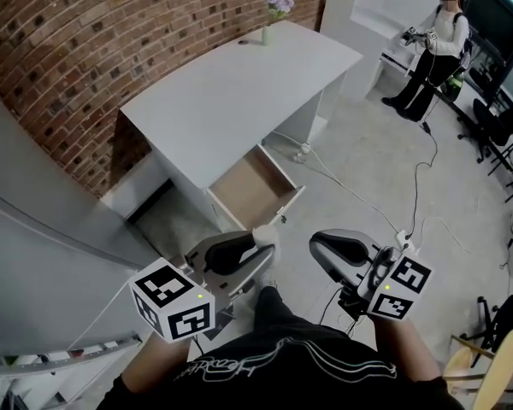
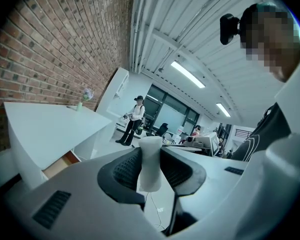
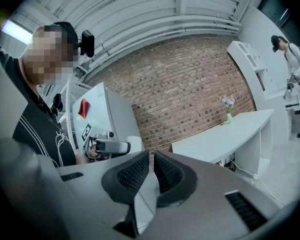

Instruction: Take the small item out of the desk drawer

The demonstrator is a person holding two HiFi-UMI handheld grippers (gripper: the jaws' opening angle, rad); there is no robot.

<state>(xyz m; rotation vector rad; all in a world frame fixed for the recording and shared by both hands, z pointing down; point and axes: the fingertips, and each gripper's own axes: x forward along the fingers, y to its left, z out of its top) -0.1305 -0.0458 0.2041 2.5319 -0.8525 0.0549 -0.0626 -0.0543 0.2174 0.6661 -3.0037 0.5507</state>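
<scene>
A small white item [image 2: 151, 160] stands upright between the black pads of my left gripper [image 2: 151, 169], which is shut on it. In the head view the left gripper [image 1: 258, 244] hangs low and close to my body, with the white item [image 1: 263, 233] at its tip, in front of the open desk drawer [image 1: 255, 188]. The drawer's wooden inside looks bare. My right gripper [image 1: 323, 248] is level with the left one, to its right. Its jaws [image 3: 151, 168] stand almost together with nothing between them.
The white desk [image 1: 239, 84] stands against a brick wall, with a small vase of flowers [image 1: 274, 17] at its far end. Cables [image 1: 415, 199] trail over the grey floor on the right. A person [image 1: 436, 49] stands far off at the right, and chairs [image 1: 496, 126] line that side.
</scene>
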